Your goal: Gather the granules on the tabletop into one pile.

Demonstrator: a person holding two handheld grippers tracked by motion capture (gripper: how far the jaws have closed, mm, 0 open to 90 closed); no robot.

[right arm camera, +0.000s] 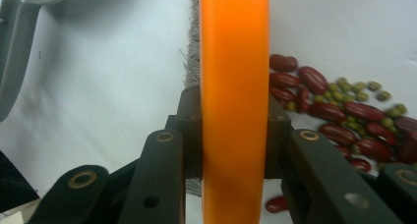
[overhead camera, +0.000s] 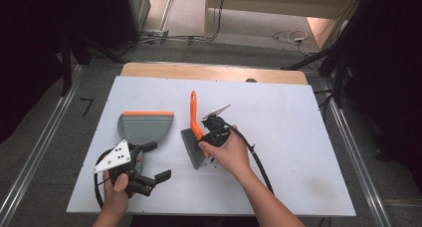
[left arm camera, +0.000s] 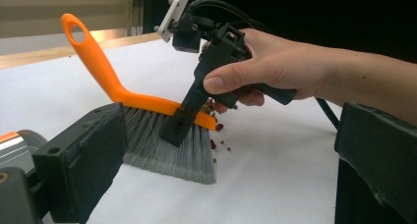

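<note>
One brush (overhead camera: 194, 132): orange handle, grey bristles, mid-bench, clamped in right tongs (overhead camera: 203, 136), bristles on the bench. Red and green beans (right arm camera: 344, 111) at 3 o'clock of it. Left tongs (overhead camera: 155, 162) wide, holding nothing. Grey dustpan (overhead camera: 146, 126) at 9 o'clock.

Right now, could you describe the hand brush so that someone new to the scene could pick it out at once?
On the white table, look near the middle, just right of the grey dustpan. The brush is clamped in the right gripper, its grey bristles on the table beside scattered beans. Its bright orange handle with a hanging hole sets it apart.
</note>
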